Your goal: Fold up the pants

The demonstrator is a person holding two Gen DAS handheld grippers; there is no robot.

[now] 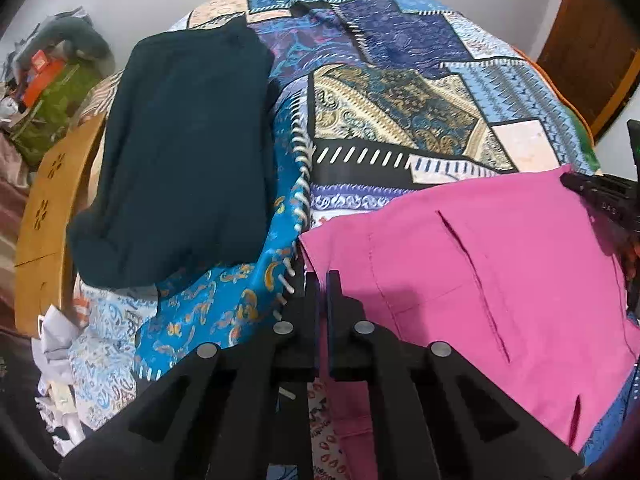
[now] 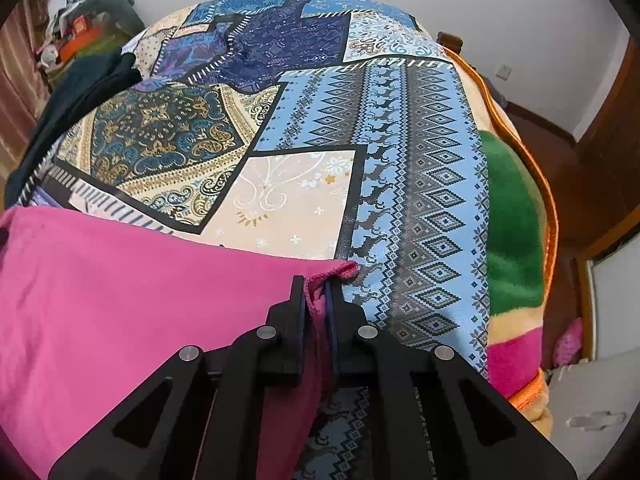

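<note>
The pink pants (image 1: pixel 480 280) lie spread on the patterned bedspread (image 1: pixel 400 112), with a pocket slit facing up. My left gripper (image 1: pixel 323 280) is shut on the pants' left corner, with pink cloth between the jaws. My right gripper (image 2: pixel 316 284) is shut on the pants' (image 2: pixel 120 300) right corner, whose hem sticks out past the tips. The right gripper also shows at the right edge of the left wrist view (image 1: pixel 600 196).
A folded dark teal garment (image 1: pixel 180 152) lies on the bed to the left. A wooden bed end (image 1: pixel 44 220) and a pile of clutter (image 1: pixel 52 92) stand further left. A green and orange blanket (image 2: pixel 516 220) hangs off the bed's right side. A wooden door (image 1: pixel 592 40) stands at far right.
</note>
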